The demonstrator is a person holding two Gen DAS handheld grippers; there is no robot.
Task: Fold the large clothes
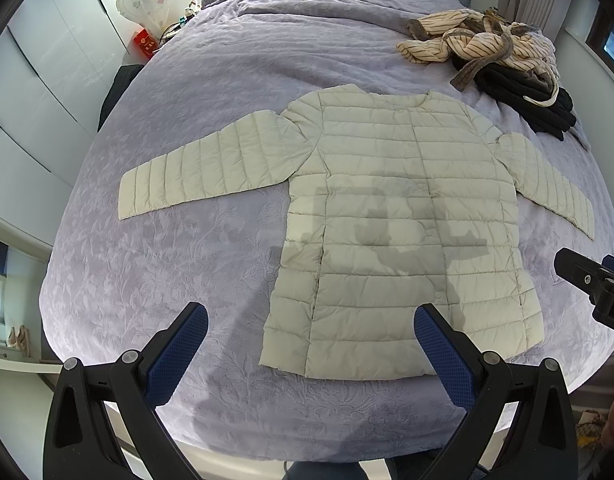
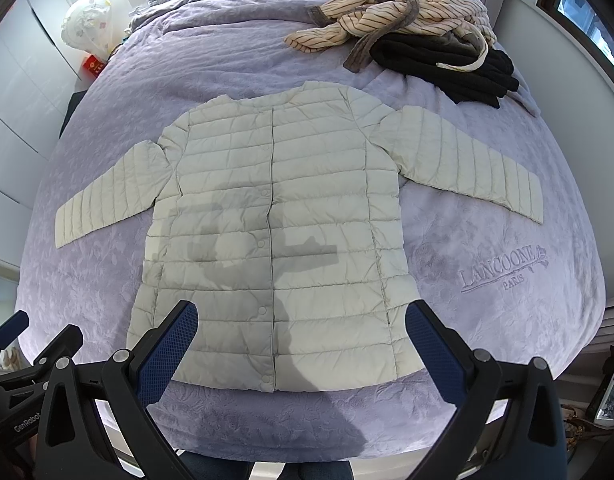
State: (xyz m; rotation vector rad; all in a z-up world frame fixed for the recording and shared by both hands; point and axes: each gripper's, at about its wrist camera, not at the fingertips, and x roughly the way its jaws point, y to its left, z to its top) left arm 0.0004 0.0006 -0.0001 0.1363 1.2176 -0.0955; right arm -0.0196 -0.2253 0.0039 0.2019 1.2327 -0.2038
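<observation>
Lavender bedspread (image 1: 187, 240); quilted cream jacket (image 1: 387, 220) flat, sleeves outspread.

Cream quilted jacket (image 1: 391, 216), lilac floral bedspread (image 1: 179, 248)

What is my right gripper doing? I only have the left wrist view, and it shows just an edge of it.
Observer: The right gripper is open and holds nothing. It is over the jacket near its hem.
Operator: What is on the bed below the right-hand sleeve?
Observer: Below the right-hand sleeve there is embroidered lettering reading LANCOONE PARIS, stitched into the bedspread.
</observation>
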